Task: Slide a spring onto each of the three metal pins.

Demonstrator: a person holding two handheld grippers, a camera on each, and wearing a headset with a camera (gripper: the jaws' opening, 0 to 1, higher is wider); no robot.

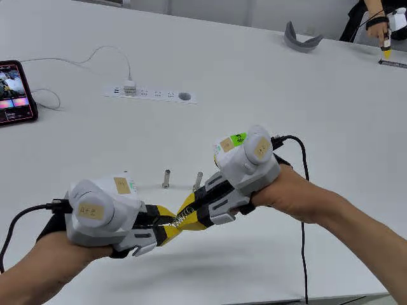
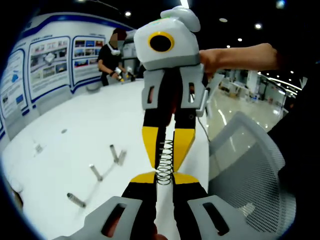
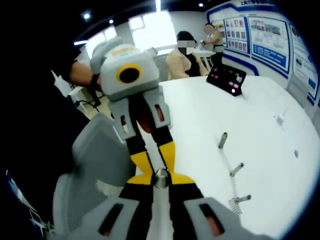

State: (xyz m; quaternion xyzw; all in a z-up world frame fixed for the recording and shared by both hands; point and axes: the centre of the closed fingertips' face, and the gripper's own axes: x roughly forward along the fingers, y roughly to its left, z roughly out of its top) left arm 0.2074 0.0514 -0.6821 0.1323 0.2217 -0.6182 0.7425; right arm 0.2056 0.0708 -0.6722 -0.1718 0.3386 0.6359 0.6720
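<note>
Left gripper [image 1: 172,224]: jaws closed on spring [image 2: 165,157], well nearer than power strip [image 1: 150,94]. Right gripper [image 1: 189,215]: jaws clamp metal pin [image 3: 160,176]. Two upright pins [image 1: 166,178] stand between spring and strip. Tan gripper labels [image 1: 122,185]: writing illegible.

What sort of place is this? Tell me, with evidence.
Probably an exhibition-style lab or office: a large white worktable, blue-bordered display posters on the wall, and a grey mesh office chair.

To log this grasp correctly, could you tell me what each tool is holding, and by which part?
Left tool pinches the spring by its near end; right tool appears to grip a metal pin near one end.
</note>
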